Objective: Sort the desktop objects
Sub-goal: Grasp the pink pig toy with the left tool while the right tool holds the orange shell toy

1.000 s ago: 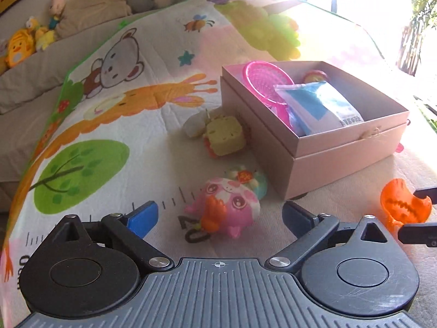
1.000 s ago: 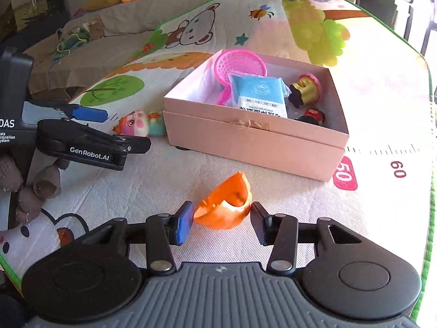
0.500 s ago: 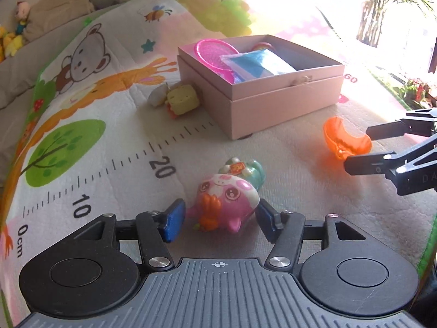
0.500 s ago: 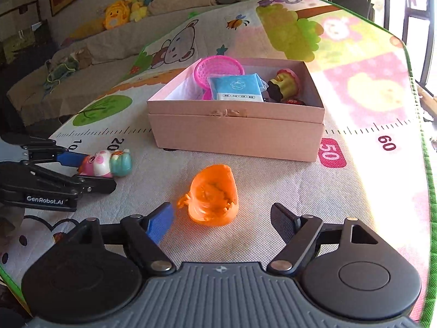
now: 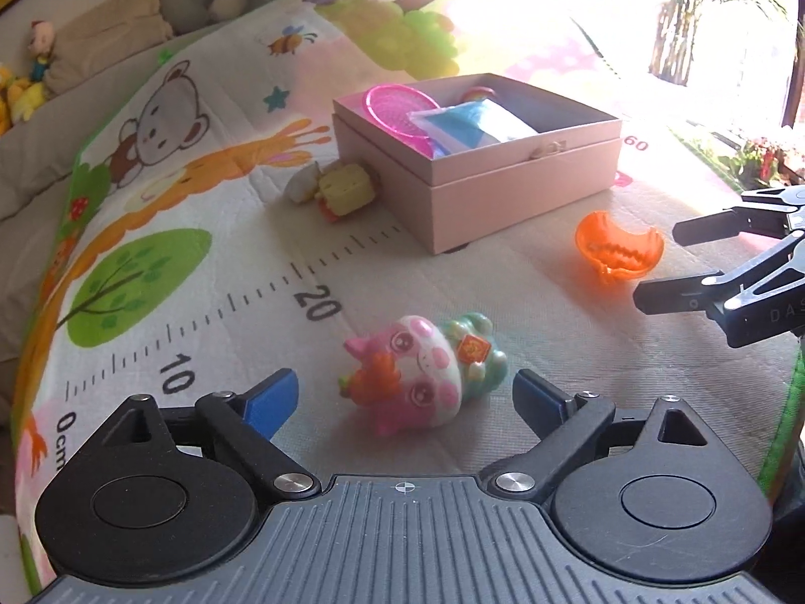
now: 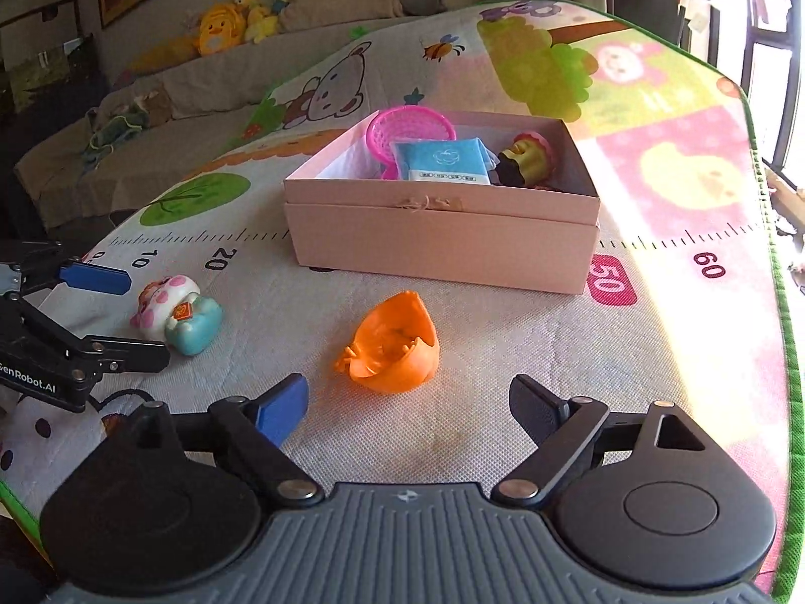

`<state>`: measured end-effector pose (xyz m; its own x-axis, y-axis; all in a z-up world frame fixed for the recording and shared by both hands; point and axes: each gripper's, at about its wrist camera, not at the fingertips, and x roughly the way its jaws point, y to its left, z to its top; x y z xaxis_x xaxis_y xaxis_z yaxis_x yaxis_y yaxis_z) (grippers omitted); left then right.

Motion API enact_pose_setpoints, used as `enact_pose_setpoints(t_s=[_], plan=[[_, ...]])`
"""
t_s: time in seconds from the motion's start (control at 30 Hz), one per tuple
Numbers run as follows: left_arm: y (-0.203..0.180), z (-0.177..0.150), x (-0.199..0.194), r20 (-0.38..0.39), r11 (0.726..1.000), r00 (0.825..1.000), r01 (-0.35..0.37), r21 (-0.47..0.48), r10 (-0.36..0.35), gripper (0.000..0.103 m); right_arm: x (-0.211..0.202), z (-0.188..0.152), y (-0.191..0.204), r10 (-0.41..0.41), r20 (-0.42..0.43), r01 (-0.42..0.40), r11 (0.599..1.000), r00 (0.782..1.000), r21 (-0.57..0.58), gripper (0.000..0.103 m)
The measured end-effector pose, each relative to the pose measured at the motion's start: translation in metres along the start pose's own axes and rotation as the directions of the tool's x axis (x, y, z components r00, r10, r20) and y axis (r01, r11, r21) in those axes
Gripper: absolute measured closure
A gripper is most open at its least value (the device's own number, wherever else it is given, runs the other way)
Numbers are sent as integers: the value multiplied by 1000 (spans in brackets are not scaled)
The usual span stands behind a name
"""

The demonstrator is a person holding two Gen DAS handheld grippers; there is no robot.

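Note:
A pink and teal cat toy (image 5: pixel 425 370) lies on the play mat between the tips of my open left gripper (image 5: pixel 405 397), not held; it also shows in the right wrist view (image 6: pixel 176 314). An orange shell-shaped toy (image 6: pixel 392 345) lies just ahead of my open right gripper (image 6: pixel 407 402), and shows in the left wrist view (image 5: pixel 619 246). The open pink box (image 6: pixel 443 236) holds a pink sieve (image 6: pixel 410 126), a blue packet (image 6: pixel 443 158) and a small figure (image 6: pixel 528 161). The box also shows in the left wrist view (image 5: pixel 503 191). A yellow block toy (image 5: pixel 344 189) lies by its left side.
The mat (image 6: pixel 503 402) has a printed ruler and cartoon animals; its green edge (image 6: pixel 785 352) runs down the right. A sofa (image 6: pixel 166 100) with plush toys stands behind. My left gripper (image 6: pixel 95 312) shows at the left of the right wrist view.
Both grippers have opened wide and drawn back. The left let go of the cat toy, which now lies on the mat. The orange toy sits farther ahead of the right fingers.

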<state>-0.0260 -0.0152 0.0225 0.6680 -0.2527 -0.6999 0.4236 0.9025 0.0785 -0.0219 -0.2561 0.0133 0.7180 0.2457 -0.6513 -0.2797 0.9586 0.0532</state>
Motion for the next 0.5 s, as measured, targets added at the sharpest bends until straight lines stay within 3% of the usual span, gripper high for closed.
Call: enact_pose_setpoints(t_s=[0.3,0.43,0.5], plan=[[-16,12,20,-50,992,997,-61,-112,55,8,16,15,7,-13,4,13,998,1000,-56,15],[-10,15,26,-76,984,993,-105,-144,95,20,27,18,13,3,-19,-5,996,1000,-84,17],[-7,15,26,-79,983,992,-105,-151,94,23,30,20,17,15,-35,-19,995,999,-102,26]])
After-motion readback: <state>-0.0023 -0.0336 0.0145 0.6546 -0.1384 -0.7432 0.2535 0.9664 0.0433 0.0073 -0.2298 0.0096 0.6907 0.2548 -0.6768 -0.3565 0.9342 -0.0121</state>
